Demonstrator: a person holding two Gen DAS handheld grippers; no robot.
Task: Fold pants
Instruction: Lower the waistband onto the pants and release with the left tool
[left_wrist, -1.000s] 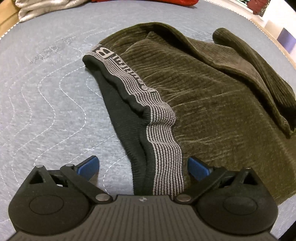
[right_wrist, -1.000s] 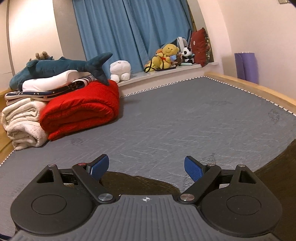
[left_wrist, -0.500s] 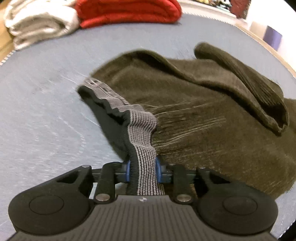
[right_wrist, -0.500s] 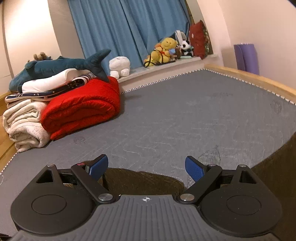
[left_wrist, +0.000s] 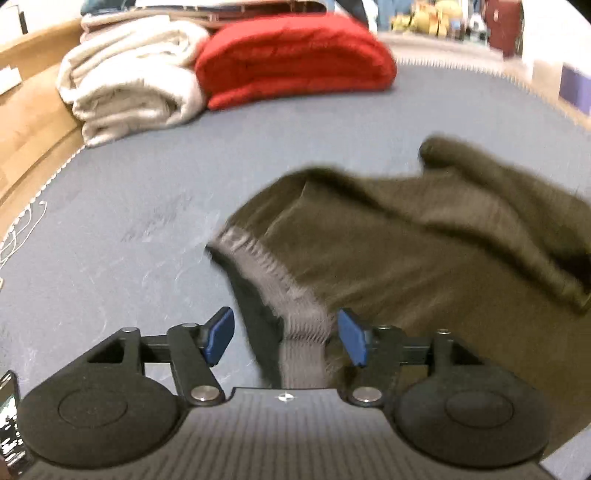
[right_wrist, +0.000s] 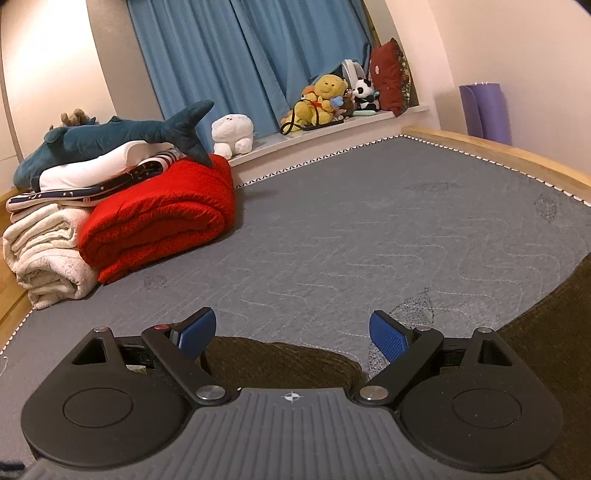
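Dark olive corduroy pants (left_wrist: 406, 277) lie crumpled on the grey quilted mattress (left_wrist: 129, 192). Their grey striped waistband (left_wrist: 258, 258) runs toward me and passes between the blue pads of my left gripper (left_wrist: 286, 339). That gripper's jaws are opening, and neither pad presses on the band. The picture is blurred by motion. In the right wrist view, my right gripper (right_wrist: 295, 334) stands open and still over a fold of the pants (right_wrist: 280, 363), with nothing between its fingers. More of the pants fills the right edge of that view.
A folded red blanket (left_wrist: 295, 55) and a rolled cream towel (left_wrist: 129, 85) sit at the far left of the mattress, with a plush shark (right_wrist: 110, 136) on top. A wooden bed frame (right_wrist: 498, 151) rims it. Stuffed toys (right_wrist: 321, 99) line the windowsill; a purple mat roll (right_wrist: 484, 110) stands far right.
The left gripper closed on the waistband, rose with it, and its jaws have now parted again. Its view has tilted up toward the blankets. The right gripper has stayed put.
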